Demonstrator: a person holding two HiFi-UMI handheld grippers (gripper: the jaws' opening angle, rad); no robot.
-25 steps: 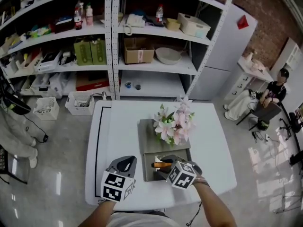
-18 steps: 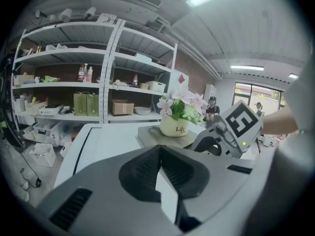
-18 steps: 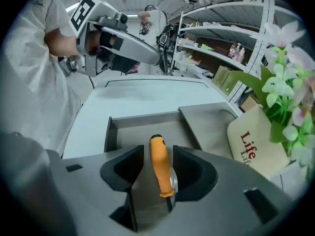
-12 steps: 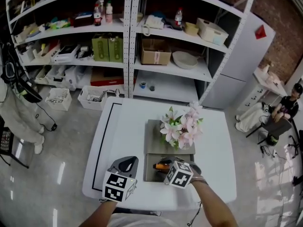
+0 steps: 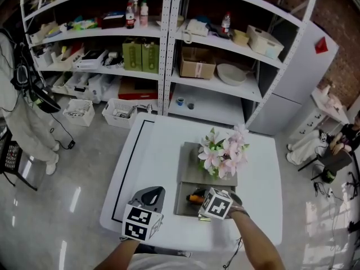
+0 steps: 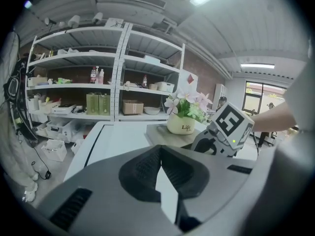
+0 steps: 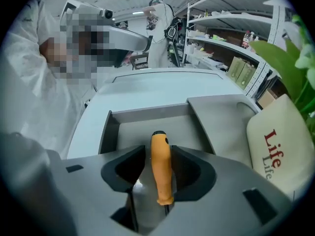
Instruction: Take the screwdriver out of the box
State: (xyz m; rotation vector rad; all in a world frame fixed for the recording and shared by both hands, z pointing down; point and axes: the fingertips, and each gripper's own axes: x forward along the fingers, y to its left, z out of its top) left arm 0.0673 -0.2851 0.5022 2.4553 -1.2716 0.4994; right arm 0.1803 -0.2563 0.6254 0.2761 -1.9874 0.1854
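An orange-handled screwdriver lies in the open grey box near the white table's front edge. In the right gripper view its handle runs lengthwise between my right gripper's jaws, which point steeply down into the box. Those jaws are closing, and a gap still shows at the left of the handle. In the head view the right gripper sits over the box with its marker cube on top. My left gripper hovers left of the box with its jaws together and nothing in them.
A pot of pink and white flowers stands on the grey slab just behind the box, close to my right gripper. The white table has bare room at the left. Stocked shelves stand behind it, and a person stands far left.
My right gripper has sunk a little into the box over the screwdriver. The head view has swung, so the table sits lower right in it. The left gripper has hardly moved.
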